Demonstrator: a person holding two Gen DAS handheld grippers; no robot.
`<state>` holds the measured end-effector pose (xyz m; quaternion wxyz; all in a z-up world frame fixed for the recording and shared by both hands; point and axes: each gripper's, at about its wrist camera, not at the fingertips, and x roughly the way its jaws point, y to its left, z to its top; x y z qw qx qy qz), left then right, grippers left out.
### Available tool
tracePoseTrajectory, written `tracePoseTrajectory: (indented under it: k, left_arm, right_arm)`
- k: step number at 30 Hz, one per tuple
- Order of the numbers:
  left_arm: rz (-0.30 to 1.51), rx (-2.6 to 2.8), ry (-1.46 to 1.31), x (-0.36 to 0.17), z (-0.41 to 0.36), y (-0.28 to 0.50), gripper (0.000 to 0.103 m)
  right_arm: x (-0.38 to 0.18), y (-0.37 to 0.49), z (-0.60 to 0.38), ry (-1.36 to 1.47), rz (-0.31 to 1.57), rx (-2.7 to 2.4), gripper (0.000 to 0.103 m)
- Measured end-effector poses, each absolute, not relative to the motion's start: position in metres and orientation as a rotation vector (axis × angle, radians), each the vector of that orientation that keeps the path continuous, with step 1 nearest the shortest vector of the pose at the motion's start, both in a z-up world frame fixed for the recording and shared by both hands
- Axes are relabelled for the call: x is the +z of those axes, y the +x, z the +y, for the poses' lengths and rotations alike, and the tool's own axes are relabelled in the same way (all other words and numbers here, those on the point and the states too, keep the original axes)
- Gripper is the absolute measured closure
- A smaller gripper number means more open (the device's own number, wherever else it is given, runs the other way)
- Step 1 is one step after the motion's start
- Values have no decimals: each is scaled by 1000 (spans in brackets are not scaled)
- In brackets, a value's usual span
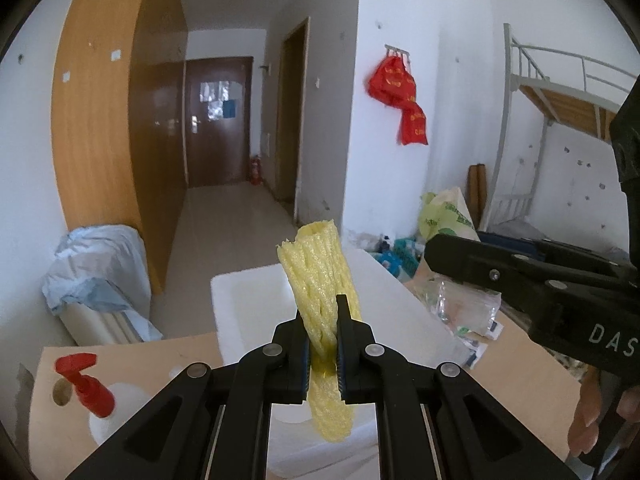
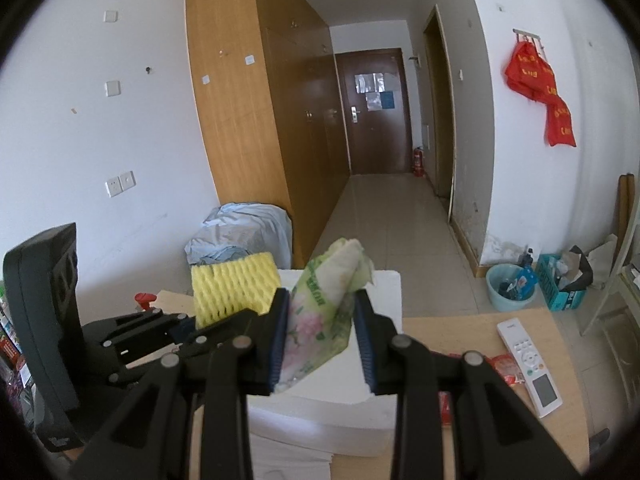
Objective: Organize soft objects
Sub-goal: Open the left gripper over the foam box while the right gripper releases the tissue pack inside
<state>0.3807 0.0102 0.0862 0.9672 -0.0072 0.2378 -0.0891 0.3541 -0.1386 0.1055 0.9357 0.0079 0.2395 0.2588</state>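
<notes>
My left gripper (image 1: 322, 320) is shut on a yellow foam net sleeve (image 1: 316, 264), which sticks up past the fingertips and hangs down below the pads. It hovers over a white foam box (image 1: 248, 308) on the table. In the right wrist view, my right gripper (image 2: 322, 304) is shut on a green flowered pack of tissues (image 2: 320, 320), held above the same white foam box (image 2: 384, 292). The left gripper (image 2: 188, 326) with the yellow sleeve (image 2: 234, 288) shows just to its left. The right gripper (image 1: 440, 252) reaches in from the right of the left wrist view.
A white pump bottle with a red head (image 1: 86, 384) stands on the wooden table (image 1: 120, 360) left of the box. Clear plastic bags (image 1: 464, 308) lie right of it. A white remote (image 2: 530, 364) and a red packet (image 2: 506, 364) lie further right. A hand (image 1: 588, 412) holds the right gripper.
</notes>
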Motion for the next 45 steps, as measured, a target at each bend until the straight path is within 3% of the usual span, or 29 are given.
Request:
tracePoseTrajectory:
  k: [2,4,6,45]
  left_arm:
    - [482,-167,-13,86,12,381,69]
    - [474,-145,-21,86,14,381,15]
    - [439,-121,-36,88,17,378,7]
    - [401,131,-114,129,88,350,3]
  right_arm:
    - [105,354,-138,17,490,529,67]
    - [105,354,-138,17,488,528,67]
    - [105,354,-138,19,487,527,67]
    - [79,365,-103,-5,553,628,67]
